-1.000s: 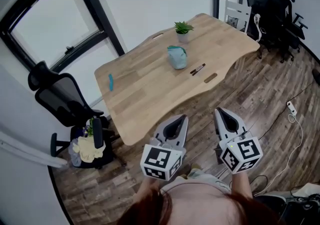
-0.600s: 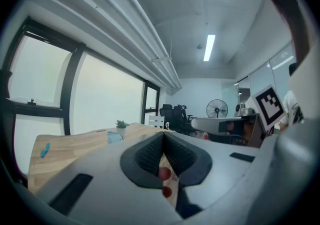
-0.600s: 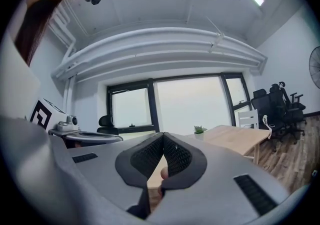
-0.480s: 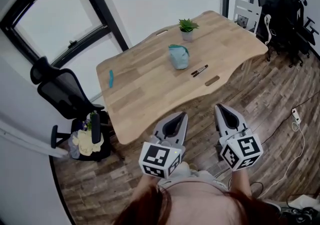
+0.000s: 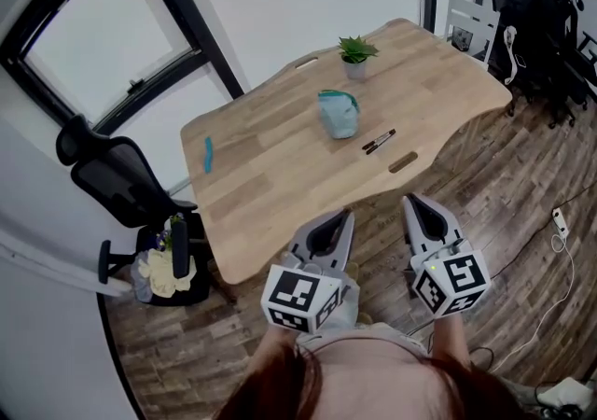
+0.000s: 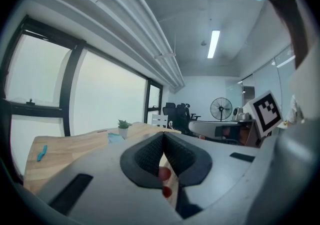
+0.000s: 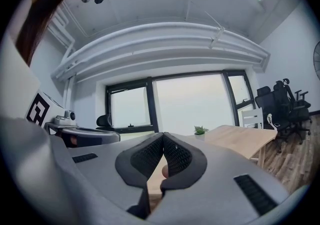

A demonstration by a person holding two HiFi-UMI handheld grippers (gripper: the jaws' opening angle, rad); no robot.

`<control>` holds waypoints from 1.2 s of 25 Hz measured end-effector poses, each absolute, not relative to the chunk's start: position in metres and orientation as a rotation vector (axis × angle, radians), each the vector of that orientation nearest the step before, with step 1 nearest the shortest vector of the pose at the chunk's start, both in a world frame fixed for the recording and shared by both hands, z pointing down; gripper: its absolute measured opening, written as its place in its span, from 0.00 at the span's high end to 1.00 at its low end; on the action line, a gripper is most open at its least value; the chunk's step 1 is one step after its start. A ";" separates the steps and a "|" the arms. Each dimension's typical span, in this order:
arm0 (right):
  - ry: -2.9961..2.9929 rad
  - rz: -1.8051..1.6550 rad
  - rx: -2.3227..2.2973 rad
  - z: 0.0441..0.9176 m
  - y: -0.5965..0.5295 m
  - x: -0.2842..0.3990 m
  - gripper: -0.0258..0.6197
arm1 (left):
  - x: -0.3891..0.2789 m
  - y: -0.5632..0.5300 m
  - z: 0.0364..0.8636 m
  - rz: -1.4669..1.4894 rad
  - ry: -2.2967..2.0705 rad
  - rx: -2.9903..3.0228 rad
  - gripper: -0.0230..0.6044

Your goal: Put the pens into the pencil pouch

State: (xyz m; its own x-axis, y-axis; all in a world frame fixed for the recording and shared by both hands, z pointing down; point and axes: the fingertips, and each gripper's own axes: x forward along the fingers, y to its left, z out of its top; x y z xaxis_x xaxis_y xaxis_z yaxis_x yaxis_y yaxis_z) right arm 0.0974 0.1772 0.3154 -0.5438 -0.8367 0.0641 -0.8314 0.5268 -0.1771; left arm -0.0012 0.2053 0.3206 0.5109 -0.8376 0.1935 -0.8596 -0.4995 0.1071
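Well out on the wooden table [image 5: 280, 175], two dark pens [image 5: 379, 141] lay side by side, touching or nearly so, near the edge that faced the person and just beside a slot [image 5: 403, 162] cut in the tabletop. The pale blue-green pencil pouch [image 5: 338, 114] stood a little further in, near the pens but apart from them; whether its mouth was open could not be told. Behind the pouch, toward the wall, a small potted plant [image 5: 355, 56] stood upright, and well off on the table's left part lay a small blue thing [image 5: 208, 153] too small to name. A black office chair [image 5: 112, 180] stood by the table's left corner under the big window [image 5: 103, 45], and more dark chairs [image 5: 541, 17] crowded the top right corner of the room, over a wood-plank floor [image 5: 494, 175]. Both grippers hung in the air on the near side of the table, short of its edge and well apart from the pens and the pouch. The left gripper [image 5: 343, 218] had its jaws pressed together with nothing between them – its own view showed the ribbed pads [image 6: 150, 154] meeting – and the right gripper [image 5: 410, 205] was closed and empty in the same way, its pads [image 7: 176, 156] together.
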 end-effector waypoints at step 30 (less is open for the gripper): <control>2.609 -0.326 -1.663 0.323 -0.013 0.066 0.96 | -0.061 0.002 0.343 0.117 -1.255 2.554 0.91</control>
State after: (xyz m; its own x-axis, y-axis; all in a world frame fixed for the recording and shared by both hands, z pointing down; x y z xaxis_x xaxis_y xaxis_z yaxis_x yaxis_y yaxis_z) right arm 0.0658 -0.0131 0.3233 -0.4283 -0.8995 0.0864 -0.8931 0.4068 -0.1921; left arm -0.0608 0.0018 0.3435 0.6165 -0.7616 0.1999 -0.7854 -0.5770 0.2238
